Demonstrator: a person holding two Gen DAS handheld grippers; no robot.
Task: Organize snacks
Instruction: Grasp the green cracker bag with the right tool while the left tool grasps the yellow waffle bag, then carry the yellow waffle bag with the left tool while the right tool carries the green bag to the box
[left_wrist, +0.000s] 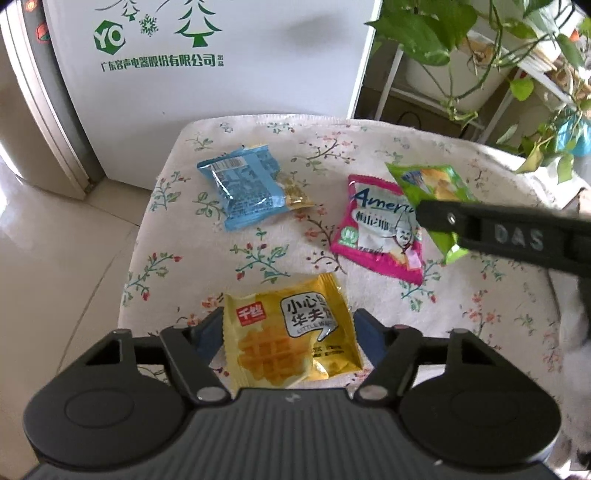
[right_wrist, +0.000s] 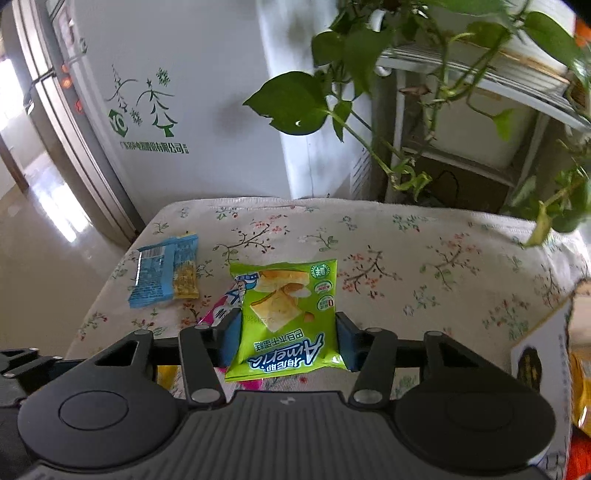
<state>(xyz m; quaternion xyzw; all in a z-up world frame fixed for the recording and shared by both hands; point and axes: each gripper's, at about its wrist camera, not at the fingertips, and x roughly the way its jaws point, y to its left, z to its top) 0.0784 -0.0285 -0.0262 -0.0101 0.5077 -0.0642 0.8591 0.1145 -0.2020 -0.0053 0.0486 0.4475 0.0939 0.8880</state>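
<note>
My left gripper (left_wrist: 290, 332) is shut on a yellow waffle packet (left_wrist: 291, 339), held just above the floral cloth (left_wrist: 258, 254). My right gripper (right_wrist: 287, 338) is shut on a green cracker packet (right_wrist: 288, 317) and holds it above the table; from the left wrist view it shows as a black bar (left_wrist: 498, 229) across that green packet (left_wrist: 432, 184). A pink packet (left_wrist: 380, 225) lies flat on the cloth under the green one and peeks out in the right wrist view (right_wrist: 221, 314). A blue packet (left_wrist: 251, 184) lies at the far left of the cloth (right_wrist: 164, 273).
A white fridge (left_wrist: 207, 74) stands behind the table. A white shelf with trailing green plants (right_wrist: 461, 92) stands at the back right. A white box (right_wrist: 543, 354) with a yellow packet beside it sits at the right edge. Tiled floor (left_wrist: 55, 258) is to the left.
</note>
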